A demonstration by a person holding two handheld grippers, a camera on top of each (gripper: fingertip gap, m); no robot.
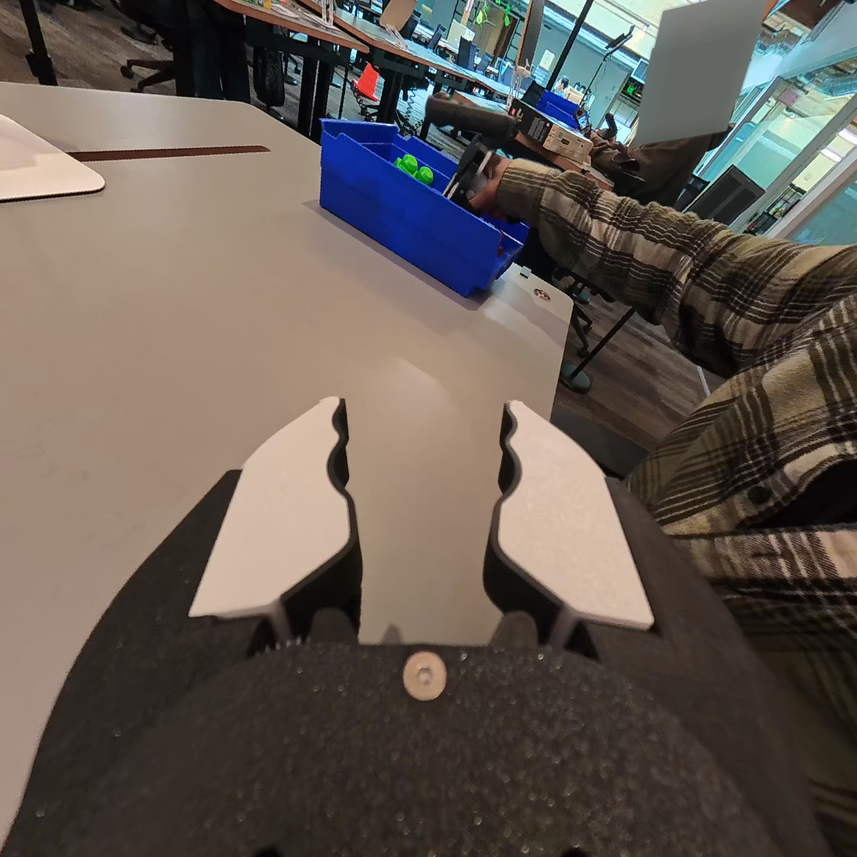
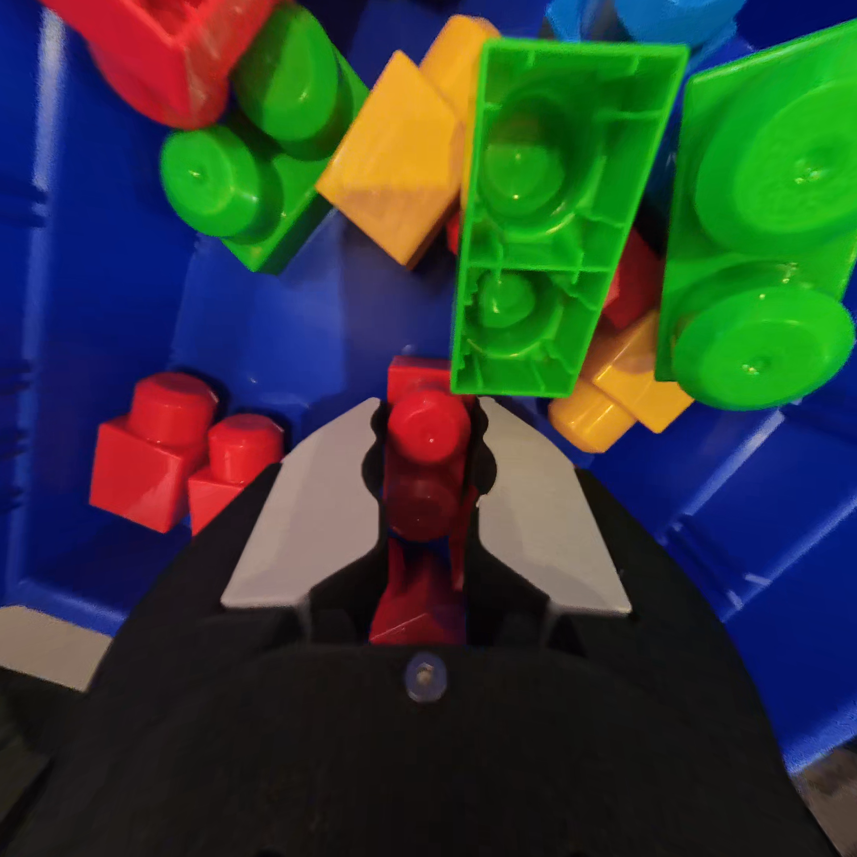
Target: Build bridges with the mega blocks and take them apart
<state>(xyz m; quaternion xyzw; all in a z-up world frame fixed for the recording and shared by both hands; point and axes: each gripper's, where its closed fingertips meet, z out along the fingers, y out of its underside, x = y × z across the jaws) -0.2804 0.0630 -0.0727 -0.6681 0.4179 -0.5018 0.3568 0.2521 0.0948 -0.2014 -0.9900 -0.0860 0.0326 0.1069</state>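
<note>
Inside the blue bin (image 2: 116, 287), frame centre, the right gripper (image 2: 429, 445) pinches a red two-stud block (image 2: 426, 445) by its flat sides; it looks light, rigid and slick. The left gripper (image 1: 424, 408) hovers wide open, empty, above the grey table (image 1: 185, 301).

— Where does the bin (image 1: 403, 222) sit?
— On the table (image 1: 185, 324), far ahead of the left gripper (image 1: 423, 408), near the table's right edge. A flat board (image 1: 41, 157) lies at the far left.
— And inside the bin?
— The right gripper (image 2: 429, 408) reaches in, a two-stud block (image 2: 429, 445) between its fingers. Another two-stud block (image 2: 181, 454) lies to its left. An upturned block (image 2: 547, 222) lies ahead, touching the gripped one's far end, with more blocks piled behind and beside it.
</note>
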